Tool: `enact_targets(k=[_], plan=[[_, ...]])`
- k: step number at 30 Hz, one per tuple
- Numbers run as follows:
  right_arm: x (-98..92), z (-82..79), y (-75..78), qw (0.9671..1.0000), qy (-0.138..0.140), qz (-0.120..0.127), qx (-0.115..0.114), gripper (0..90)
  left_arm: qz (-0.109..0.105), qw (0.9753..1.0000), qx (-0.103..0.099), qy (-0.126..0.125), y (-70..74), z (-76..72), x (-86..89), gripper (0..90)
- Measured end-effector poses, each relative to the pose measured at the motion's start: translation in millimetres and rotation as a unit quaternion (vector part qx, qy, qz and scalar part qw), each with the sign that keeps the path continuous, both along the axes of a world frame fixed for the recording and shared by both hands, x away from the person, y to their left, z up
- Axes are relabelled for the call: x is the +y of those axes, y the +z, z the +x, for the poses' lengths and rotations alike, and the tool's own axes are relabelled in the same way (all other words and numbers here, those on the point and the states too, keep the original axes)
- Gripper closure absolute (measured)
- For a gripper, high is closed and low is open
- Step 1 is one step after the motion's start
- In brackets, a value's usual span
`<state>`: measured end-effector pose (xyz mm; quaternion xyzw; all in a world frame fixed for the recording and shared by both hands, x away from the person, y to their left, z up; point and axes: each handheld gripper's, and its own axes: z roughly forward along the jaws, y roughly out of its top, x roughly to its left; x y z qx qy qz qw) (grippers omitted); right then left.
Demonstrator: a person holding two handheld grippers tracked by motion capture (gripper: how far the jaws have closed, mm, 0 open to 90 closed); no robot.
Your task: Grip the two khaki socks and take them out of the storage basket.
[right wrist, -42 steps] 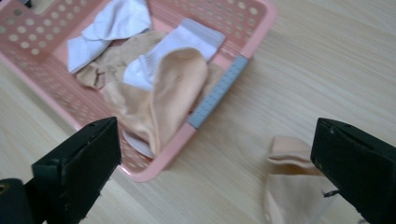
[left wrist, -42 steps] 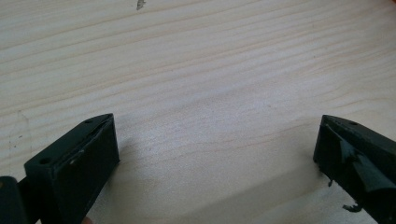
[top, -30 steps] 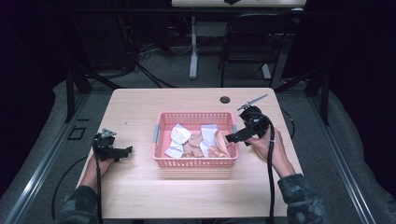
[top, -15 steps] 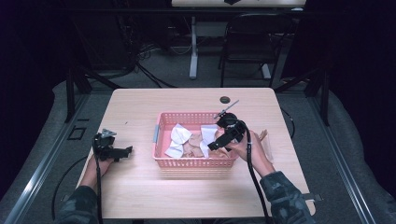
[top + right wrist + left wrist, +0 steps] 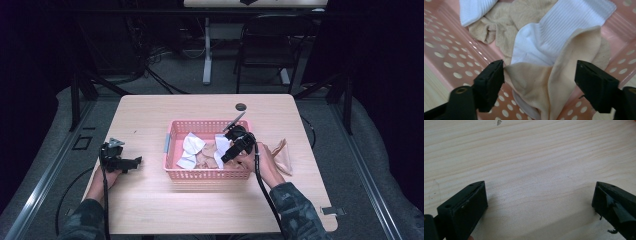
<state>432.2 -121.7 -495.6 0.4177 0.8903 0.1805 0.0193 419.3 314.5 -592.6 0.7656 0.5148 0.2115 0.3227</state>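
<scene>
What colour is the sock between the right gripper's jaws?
Beige sock, lying on a white ribbed one; clearest in the right gripper view.

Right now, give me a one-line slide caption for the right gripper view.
Open right tongs poised over a beige sock lying on a white sock inside the pink perforated basket.

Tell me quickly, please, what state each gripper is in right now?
Left gripper: open, holding nothing, over the pale wooden table.
Right gripper: open, fingers either side of a beige fabric sock in the pink perforated plastic basket, not yet closed.
</scene>
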Motion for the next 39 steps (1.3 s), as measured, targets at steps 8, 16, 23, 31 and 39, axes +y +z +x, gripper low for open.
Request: enact_targets(k=[8,16,23,31,39], plan=[[0.4,2.7,-8.6,0.9992,-0.001,-0.039,0.007,44.3,0.000,1.0000,-0.001,0.000,-0.1,0.0,-0.1,0.0],[2.6,8.3,-15.1,0.9983,-0.008,-0.055,0.018,74.5,0.001,1.0000,-0.001,-0.001,0.0,0.4,0.1,0.0],[-6.9,6.4,-6.5,0.9991,-0.028,-0.030,-0.002,83.7,0.000,1.0000,-0.001,-0.001,0.0,0.3,0.0,0.0],[-16.4,2.6,23.6,0.9994,-0.026,-0.002,-0.022,83.9,0.000,1.0000,0.000,-0.001,0.0,0.4,-0.1,0.0],[-22.3,1.3,42.0,0.9983,-0.032,0.030,-0.039,84.3,0.001,1.0000,0.000,-0.002,0.1,0.7,-0.2,0.0]])
